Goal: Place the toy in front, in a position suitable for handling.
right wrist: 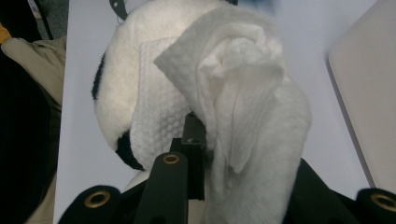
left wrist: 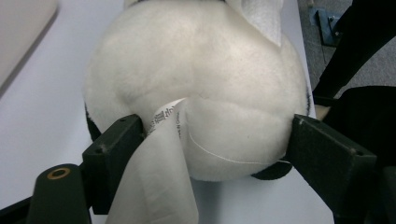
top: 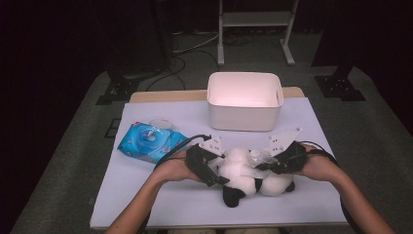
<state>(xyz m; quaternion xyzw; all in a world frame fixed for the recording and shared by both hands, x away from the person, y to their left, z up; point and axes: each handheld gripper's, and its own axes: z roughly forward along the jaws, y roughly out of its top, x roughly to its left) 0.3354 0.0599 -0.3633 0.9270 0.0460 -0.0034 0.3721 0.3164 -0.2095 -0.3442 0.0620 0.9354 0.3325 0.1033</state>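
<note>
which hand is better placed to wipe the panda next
Right, probably. The right gripper is shut on the wipe, which already lies against the panda. The left gripper has its jaws on either side of the panda's body, steadying it, and carries no wipe.

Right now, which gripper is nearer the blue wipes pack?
Left. The left gripper is clamped on the plush panda, just right of the wipes pack. The right gripper, holding a wipe, sits beyond the panda.
</note>
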